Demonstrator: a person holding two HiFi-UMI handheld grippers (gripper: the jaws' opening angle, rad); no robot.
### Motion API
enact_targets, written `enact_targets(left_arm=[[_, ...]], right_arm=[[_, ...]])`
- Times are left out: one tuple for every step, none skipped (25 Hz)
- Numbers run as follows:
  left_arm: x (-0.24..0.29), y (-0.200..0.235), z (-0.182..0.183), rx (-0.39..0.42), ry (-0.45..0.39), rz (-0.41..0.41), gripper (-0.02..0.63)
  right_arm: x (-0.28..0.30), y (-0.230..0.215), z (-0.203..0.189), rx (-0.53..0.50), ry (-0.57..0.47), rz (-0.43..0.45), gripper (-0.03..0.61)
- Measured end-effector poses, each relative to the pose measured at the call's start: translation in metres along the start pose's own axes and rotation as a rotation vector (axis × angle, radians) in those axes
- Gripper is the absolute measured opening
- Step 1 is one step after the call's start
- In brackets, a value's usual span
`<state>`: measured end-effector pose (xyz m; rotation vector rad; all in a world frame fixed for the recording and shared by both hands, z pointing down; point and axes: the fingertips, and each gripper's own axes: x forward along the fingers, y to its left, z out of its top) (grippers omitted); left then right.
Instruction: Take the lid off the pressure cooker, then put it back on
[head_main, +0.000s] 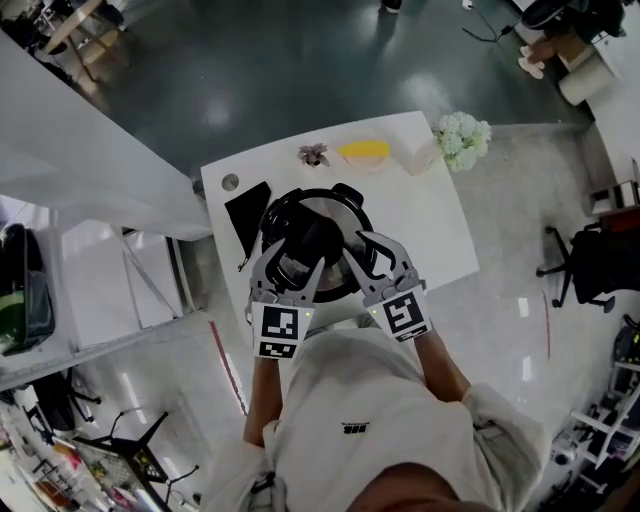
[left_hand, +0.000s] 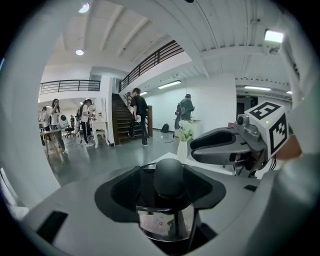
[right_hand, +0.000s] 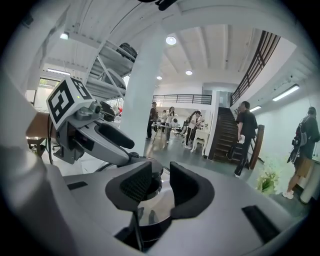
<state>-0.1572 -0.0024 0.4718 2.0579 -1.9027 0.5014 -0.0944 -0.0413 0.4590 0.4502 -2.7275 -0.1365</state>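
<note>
Grey-green glossy floor (head_main: 300, 60) surrounded the white table (head_main: 440, 220). Pressure cooker (head_main: 352, 208) sat mid near edge of the table, lid (right_hand: 152, 207) on. Left gripper (head_main: 292, 264) clamped the lid's black knob (left_hand: 169, 175). Right gripper (right_hand: 161, 187) was narrowly parted over the lid. White flowers (head_main: 462, 138) at far right corner.

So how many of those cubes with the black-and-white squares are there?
2. The left cube sits on the left gripper, the right cube on the right gripper, both at the near side of the cooker. No others show.
</note>
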Motion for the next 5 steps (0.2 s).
enact_targets(left_arm=[[0.0,-0.0001,-0.0003,0.003,0.002,-0.005,0.281],[0.0001,-0.0001,-0.0006,0.006,0.004,-0.008,0.282],[0.0003,-0.0002,-0.0011,0.008,0.006,-0.012,0.282],[0.0006,-0.0003,-0.0016,0.011,0.009,-0.015,0.282],[0.0009,-0.0004,-0.0021,0.013,0.011,-0.018,0.282]], right_arm=[[0.0003,0.0004,0.0004,0.002,0.002,-0.002,0.118],[0.0008,0.0007,0.0006,0.003,0.002,-0.004,0.118],[0.0017,0.0007,0.0004,-0.006,-0.003,-0.004,0.118],[0.0028,0.0007,0.0001,-0.019,-0.011,-0.003,0.118],[0.004,0.0006,-0.0003,-0.033,-0.019,-0.002,0.118]])
